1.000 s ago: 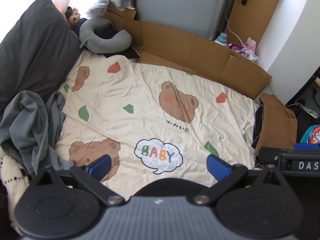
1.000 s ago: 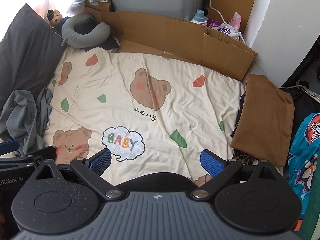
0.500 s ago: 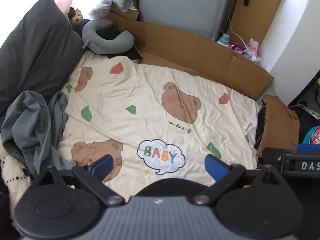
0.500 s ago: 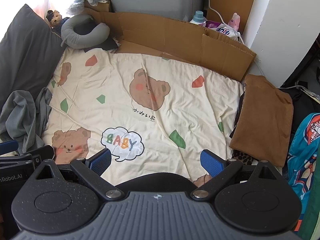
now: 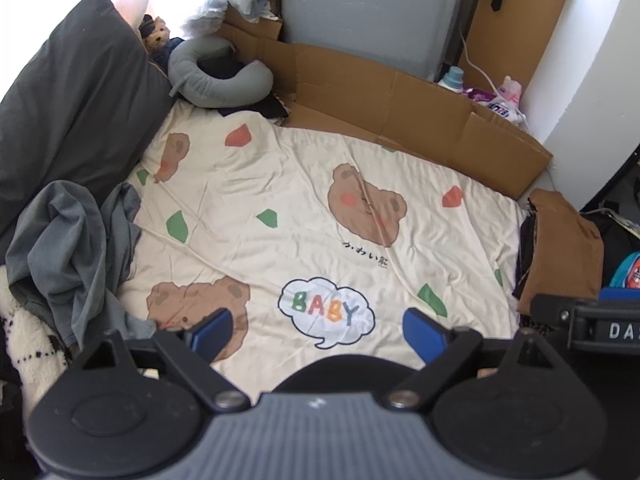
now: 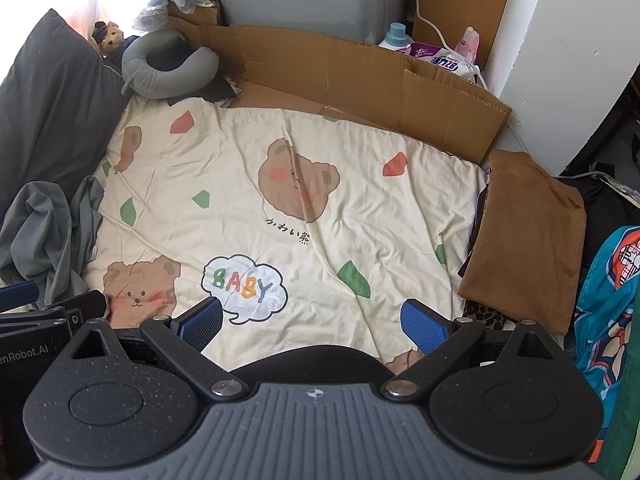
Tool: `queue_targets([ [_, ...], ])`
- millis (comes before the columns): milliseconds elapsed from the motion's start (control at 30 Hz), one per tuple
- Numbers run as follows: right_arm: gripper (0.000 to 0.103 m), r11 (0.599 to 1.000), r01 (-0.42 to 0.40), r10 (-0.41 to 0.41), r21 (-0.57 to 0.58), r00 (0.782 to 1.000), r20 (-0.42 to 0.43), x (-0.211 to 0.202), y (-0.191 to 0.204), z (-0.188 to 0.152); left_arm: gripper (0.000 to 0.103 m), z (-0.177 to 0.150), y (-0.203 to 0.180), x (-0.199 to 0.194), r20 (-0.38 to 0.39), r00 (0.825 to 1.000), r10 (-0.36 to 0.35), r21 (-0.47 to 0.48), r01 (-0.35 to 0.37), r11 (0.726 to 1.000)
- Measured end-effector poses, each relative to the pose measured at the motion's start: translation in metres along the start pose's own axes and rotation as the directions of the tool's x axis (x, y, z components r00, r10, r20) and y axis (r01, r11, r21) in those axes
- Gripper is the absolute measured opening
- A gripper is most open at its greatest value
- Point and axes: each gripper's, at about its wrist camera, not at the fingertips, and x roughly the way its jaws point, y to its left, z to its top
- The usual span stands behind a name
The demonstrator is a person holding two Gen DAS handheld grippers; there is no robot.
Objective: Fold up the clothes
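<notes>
Both grippers are held side by side above the near edge of the bed, angled down at it. The left gripper [image 5: 318, 330] is spread wide with its jaws easing closed a bit, and nothing is caught between the blue pads [image 5: 210, 330], just bare sheet underneath. The right gripper [image 6: 312, 322] is also spread wide and nothing is pinched in it either; its body can be spotted at the right edge of the left view. Under both, a cream bedsheet [image 6: 360, 208] printed with brown bears, green and red patches and a "BABY" speech bubble [image 6: 245, 289] is laid out, a bit wrinkled. The clothes to be folded are found off to the sides: a crumpled grey garment [image 5: 68, 248] is heaped at the left edge of the bed, up against a dark grey pillow [image 5: 68, 108], and a brown garment [image 6: 528, 236] already folded flat is set at the right edge on top of something leopard-patterned that can't really be made out. Further right a teal printed fabric [image 6: 608, 300] is seen. At the far side, flattened cardboard [image 6: 360, 68] is propped along the bed, with a grey neck pillow [image 6: 160, 72] and a small teddy [image 6: 110, 36] in the far left corner, and a bottle and some packets [image 6: 440, 56] behind the cardboard on the right.
</notes>
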Motion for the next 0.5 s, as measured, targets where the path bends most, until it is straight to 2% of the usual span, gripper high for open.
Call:
queue_targets([
  [500, 0.099, 1.0, 0.01, -0.01, -0.006, 1.0, 0.001, -0.0002, 0.0019, 0.0006, 0.093, -0.001, -0.0016, -0.0001, -0.003, 1.0, -0.001, -0.004, 0.001, 1.0],
])
